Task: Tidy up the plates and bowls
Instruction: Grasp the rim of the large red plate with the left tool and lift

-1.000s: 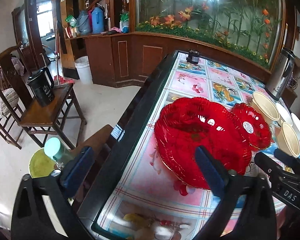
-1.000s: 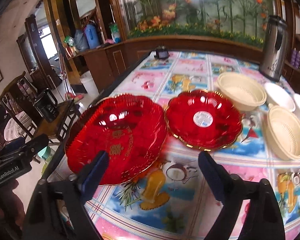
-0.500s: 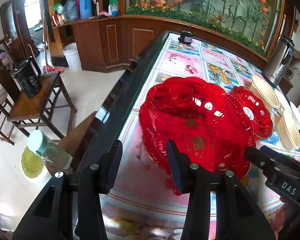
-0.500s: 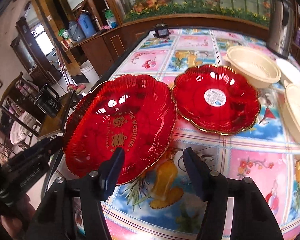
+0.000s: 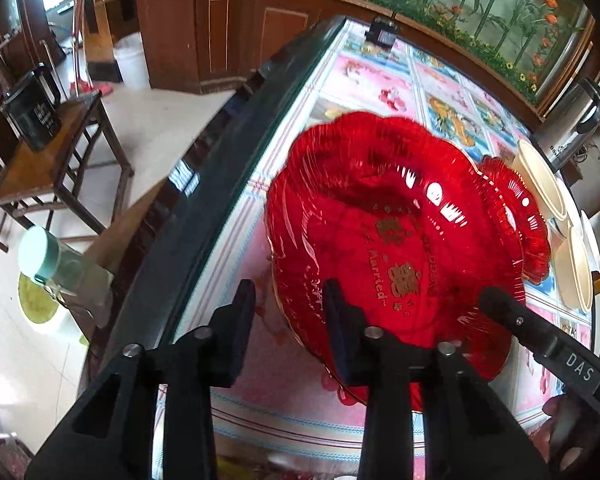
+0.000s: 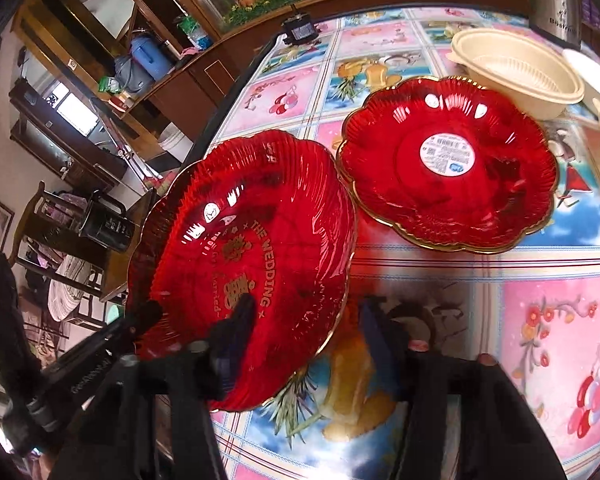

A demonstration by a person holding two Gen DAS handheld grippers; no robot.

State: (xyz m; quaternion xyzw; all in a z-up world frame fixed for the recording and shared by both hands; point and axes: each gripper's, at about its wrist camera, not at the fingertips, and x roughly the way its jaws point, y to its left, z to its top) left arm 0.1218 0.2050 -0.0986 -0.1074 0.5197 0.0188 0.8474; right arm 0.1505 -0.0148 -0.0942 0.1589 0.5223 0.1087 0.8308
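From the left wrist camera, the left gripper (image 5: pixel 288 300) hangs steeply over the near-left rim of the large, scalloped, translucent red plastic plate with gold lettering (image 5: pixel 396 240). Its fingers have just been closing and now stand narrowly parted, one outside the rim over the floral oilcloth table (image 5: pixel 340 92) and one over the plate's inner slope. The rim lies between them, but I cannot tell whether the pads already press on it. The plate sits close to the table's dark left edge, overlapping the smaller red scalloped plate with a gold rim (image 5: pixel 516 216) on the side away from that edge. Cream plastic bowls (image 5: pixel 540 176) lie beyond.

From the right wrist camera, the right gripper (image 6: pixel 306 316) straddles the same plate's near-right rim. Its fingers have also been closing and are half-spread: one finger rests over the plate's face near the lettering, the other stands clear over the table, so the pads do not yet clamp. The smaller plate, carrying a white round sticker (image 6: pixel 447 154), sits just beside it, their rims apparently touching or overlapping.

The big plate looks thin, light and stiff but glossy, so likely slippery and prone to flexing or cracking if squeezed hard. The ribbed, upturned rim seems the best hold, taken on opposite sides so the wide plate stays level when lifted.
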